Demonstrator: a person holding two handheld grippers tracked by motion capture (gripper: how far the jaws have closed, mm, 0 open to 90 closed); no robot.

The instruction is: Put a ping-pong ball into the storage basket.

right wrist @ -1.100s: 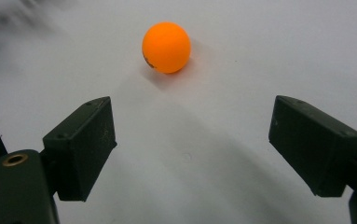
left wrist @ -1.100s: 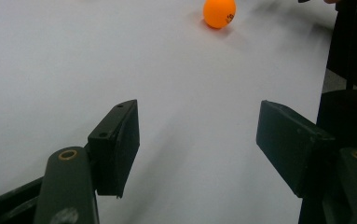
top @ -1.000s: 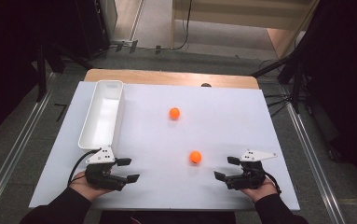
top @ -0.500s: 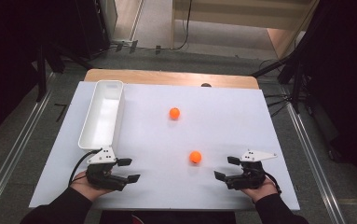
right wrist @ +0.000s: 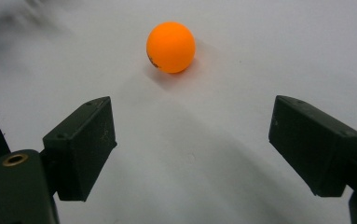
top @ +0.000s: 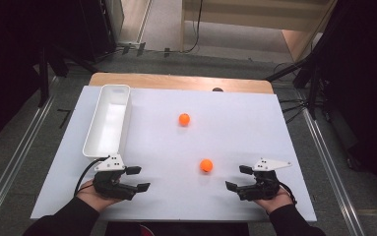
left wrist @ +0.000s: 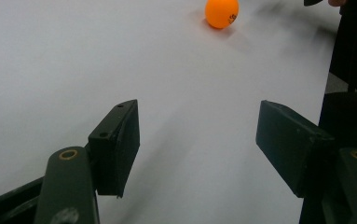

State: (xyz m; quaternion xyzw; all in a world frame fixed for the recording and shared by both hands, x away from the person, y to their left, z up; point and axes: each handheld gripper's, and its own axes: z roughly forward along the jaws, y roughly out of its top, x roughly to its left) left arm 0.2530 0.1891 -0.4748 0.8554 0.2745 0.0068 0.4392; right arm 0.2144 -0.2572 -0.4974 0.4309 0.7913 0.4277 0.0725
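Orange ball (top: 206, 165), the nearer of two, lies loose on the white surface (top: 176, 196) near the front edge, between the two hands and closer to the right one. In the right gripper view the same ball (right wrist: 170, 47) sits just ahead of the spread jaws, a little left of their centre line, touching neither. The second orange ball (top: 184, 119) rests farther back, near the middle of the surface, well apart from the first. The long white tray (top: 106, 123) along the left side looks empty; no ball lies in it.

The left tongs (top: 138, 179) rest low near the front left corner, jaws apart with nothing between them; in the left gripper view the near ball (left wrist: 221, 12) is well ahead of them. The right tongs (top: 238, 178) are likewise open and empty, aimed inward toward the near ball.

As a judgement, the work appears to be at its very start: if the balls are meant for the tray, neither has been picked up or moved there. Everything is left to do: closing on the near ball, carrying it to the tray, then the same for the far ball.
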